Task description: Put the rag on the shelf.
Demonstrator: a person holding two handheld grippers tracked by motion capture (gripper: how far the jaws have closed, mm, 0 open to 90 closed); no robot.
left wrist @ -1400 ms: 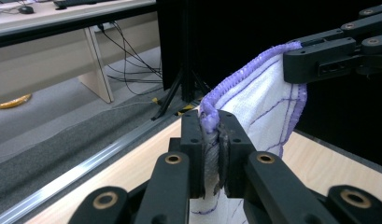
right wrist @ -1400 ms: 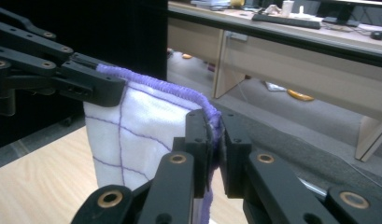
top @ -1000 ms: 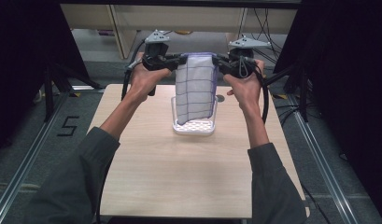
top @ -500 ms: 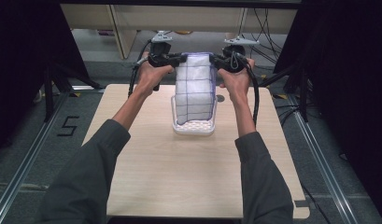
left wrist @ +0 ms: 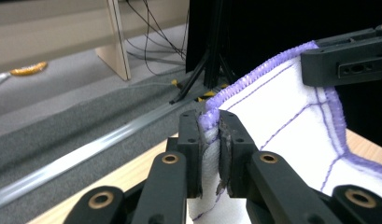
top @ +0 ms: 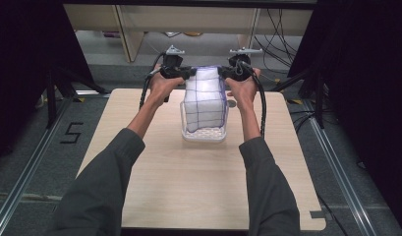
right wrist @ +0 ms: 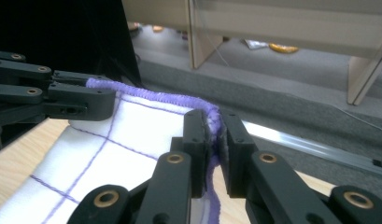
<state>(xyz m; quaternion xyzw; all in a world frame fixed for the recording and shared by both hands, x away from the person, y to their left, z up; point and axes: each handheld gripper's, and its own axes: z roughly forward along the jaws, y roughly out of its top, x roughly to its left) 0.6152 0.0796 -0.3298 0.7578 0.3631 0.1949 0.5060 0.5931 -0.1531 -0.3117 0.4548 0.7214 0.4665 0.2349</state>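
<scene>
Forearms reached forward, level and parallel. The left gripper (left wrist: 208, 154) and right gripper (right wrist: 215, 154) each pinched a top corner of the white purple-checked cloth (top: 204, 101), which hung between them into the clear plastic basket (top: 204, 133) below.

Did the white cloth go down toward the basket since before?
Yes. The white cloth hangs lower, its bottom now inside the clear basket, which sits in its same spot on the table.

Near tabletop open, middle blocked

Bare tabletop (top: 198, 187) lies open toward the person; the basket (top: 204, 132) and the hanging cloth (top: 204, 98) block the middle between both forearms.
</scene>
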